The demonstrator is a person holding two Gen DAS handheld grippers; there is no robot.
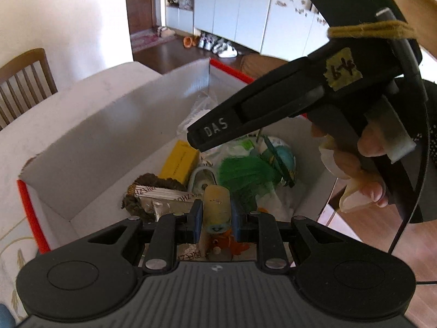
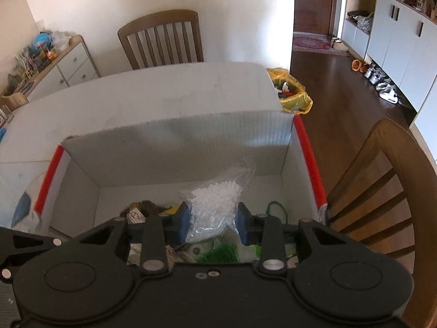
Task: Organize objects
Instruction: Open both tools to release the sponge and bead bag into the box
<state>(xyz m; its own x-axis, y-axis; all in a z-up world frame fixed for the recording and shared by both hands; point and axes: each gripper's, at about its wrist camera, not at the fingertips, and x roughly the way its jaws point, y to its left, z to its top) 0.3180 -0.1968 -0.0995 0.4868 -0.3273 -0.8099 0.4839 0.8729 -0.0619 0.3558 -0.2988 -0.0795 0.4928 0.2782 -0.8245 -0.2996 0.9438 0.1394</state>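
Left gripper (image 1: 217, 216): clamped on yellowish cylinder (image 1: 217, 205) (smiley end)
Right gripper (image 2: 213, 222): clamped on bead bag (image 2: 214, 205)
Both: over box (image 2: 177, 136)

Both wrist cameras look steeply down from close above into the same white, red-edged cardboard box (image 1: 90, 147) (image 2: 177, 136) of clutter.
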